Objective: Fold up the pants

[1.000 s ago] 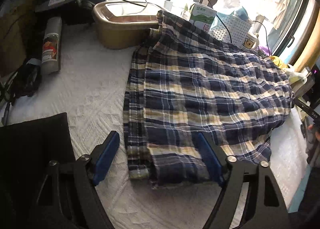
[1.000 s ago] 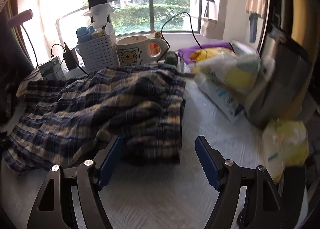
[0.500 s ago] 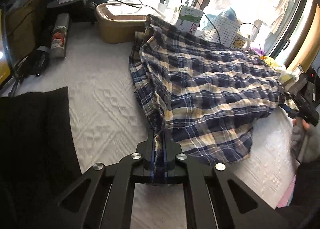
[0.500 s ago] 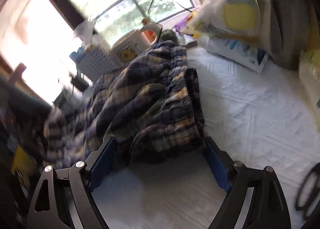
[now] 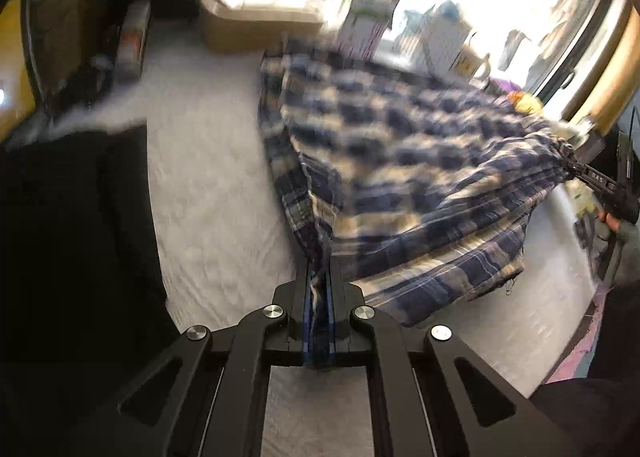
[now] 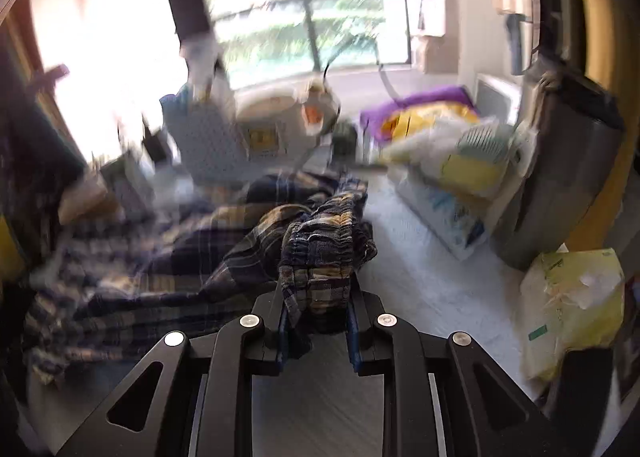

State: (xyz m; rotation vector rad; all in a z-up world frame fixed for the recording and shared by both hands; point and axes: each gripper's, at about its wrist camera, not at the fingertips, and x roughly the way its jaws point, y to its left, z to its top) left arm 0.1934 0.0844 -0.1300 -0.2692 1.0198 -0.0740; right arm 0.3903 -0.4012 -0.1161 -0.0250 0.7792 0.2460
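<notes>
The blue and cream plaid pants [image 5: 416, 161] lie spread on the white table cover. My left gripper [image 5: 319, 289] is shut on the hem end of the pants, and the cloth rises from the table toward it. My right gripper [image 6: 316, 305] is shut on the bunched elastic waistband [image 6: 320, 245] and holds it above the table. The right gripper also shows in the left wrist view [image 5: 592, 177], gripping the far right end of the pants. Both views are blurred by motion.
A tan box [image 5: 256, 25], a white basket [image 5: 440, 37] and a mug [image 5: 472, 61] stand behind the pants. A spray can [image 5: 132, 41] lies at the left. Plastic bags [image 6: 460, 153], a yellow pack [image 6: 572, 297] and a grey bin [image 6: 560, 177] crowd the right side.
My right gripper has closed on the waistband and lifted it. My left gripper, shut half a second ago, has pulled the hem end up and back; the pants stretch between both.
</notes>
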